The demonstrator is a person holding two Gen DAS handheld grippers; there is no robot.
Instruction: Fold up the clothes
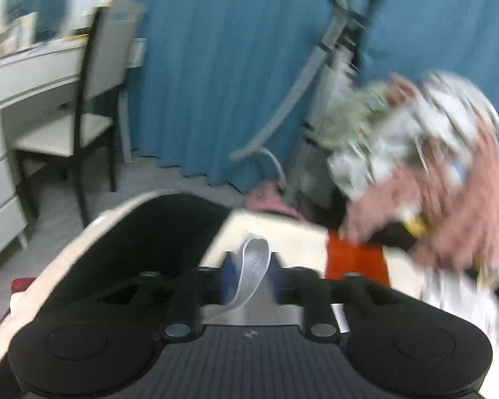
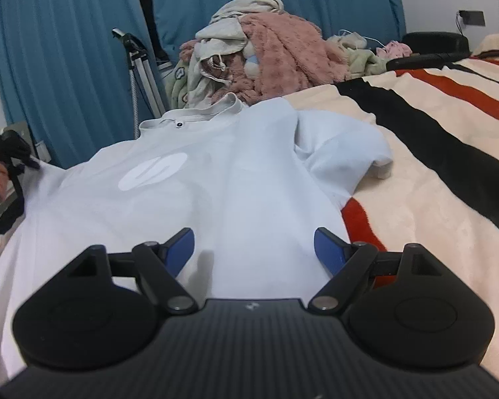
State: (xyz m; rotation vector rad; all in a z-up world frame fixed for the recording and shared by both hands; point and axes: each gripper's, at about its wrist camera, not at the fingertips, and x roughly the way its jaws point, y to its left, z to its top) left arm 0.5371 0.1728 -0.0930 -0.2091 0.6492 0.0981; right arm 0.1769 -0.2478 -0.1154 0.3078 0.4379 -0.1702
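A white t-shirt (image 2: 196, 186) lies spread on the striped blanket (image 2: 432, 179), collar toward the far clothes pile. My right gripper (image 2: 254, 246) is open and empty, its blue pads apart just above the shirt's lower part. My left gripper (image 1: 251, 269) is shut on a fold of the white shirt's fabric (image 1: 254, 262). It also shows in the right wrist view (image 2: 20, 161), at the shirt's left sleeve edge. The left wrist view is blurred.
A pile of unfolded clothes (image 2: 266, 56) with a pink fleece sits at the far end of the bed. A vacuum cleaner (image 2: 139, 66) stands by the blue curtain (image 2: 66, 66). A chair (image 1: 80, 99) and a white desk (image 1: 20, 76) stand left.
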